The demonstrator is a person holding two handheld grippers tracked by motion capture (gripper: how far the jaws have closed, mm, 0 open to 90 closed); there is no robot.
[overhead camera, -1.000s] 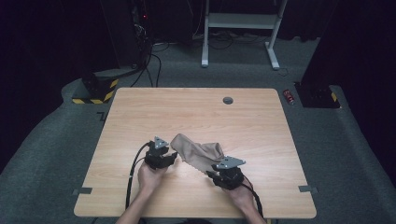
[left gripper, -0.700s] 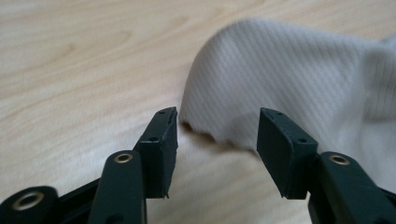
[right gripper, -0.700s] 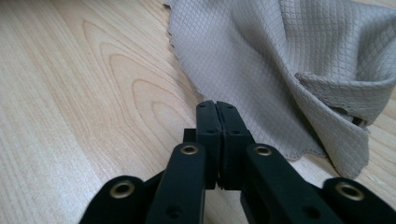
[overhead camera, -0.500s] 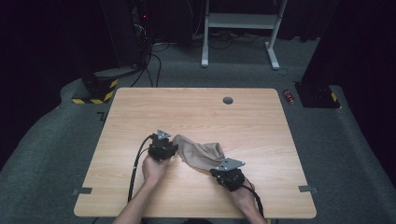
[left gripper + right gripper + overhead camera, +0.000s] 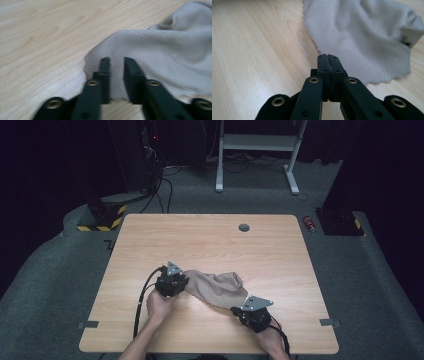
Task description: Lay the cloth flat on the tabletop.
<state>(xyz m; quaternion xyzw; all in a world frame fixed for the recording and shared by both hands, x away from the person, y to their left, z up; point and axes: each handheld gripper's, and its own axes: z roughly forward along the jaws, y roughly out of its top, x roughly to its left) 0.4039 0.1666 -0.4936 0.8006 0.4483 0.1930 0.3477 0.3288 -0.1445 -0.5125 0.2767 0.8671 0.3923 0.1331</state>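
A beige ribbed cloth [image 5: 215, 287] lies rumpled on the wooden table [image 5: 200, 240], near its front edge. My left gripper [image 5: 181, 282] is at the cloth's left end. In the left gripper view the jaws of that gripper [image 5: 116, 60] stand a little apart over the cloth's [image 5: 162, 50] edge, so it is open. My right gripper [image 5: 241, 306] is at the cloth's front right corner. Seen in the right gripper view, this gripper [image 5: 327, 56] has its jaws pressed together at the cloth's [image 5: 362, 32] scalloped edge, pinching it.
A round cable hole [image 5: 244, 227] sits near the table's far edge. Beyond the table are a white desk frame [image 5: 255, 142], floor cables [image 5: 162, 185], a black-and-yellow striped block [image 5: 102, 217] and a red can [image 5: 310, 223]. Black cables trail from both grippers toward the person.
The right gripper has drawn back toward the front right with the cloth's corner. The cloth now lies lower and more stretched between the grippers. The left gripper stays at its left end.
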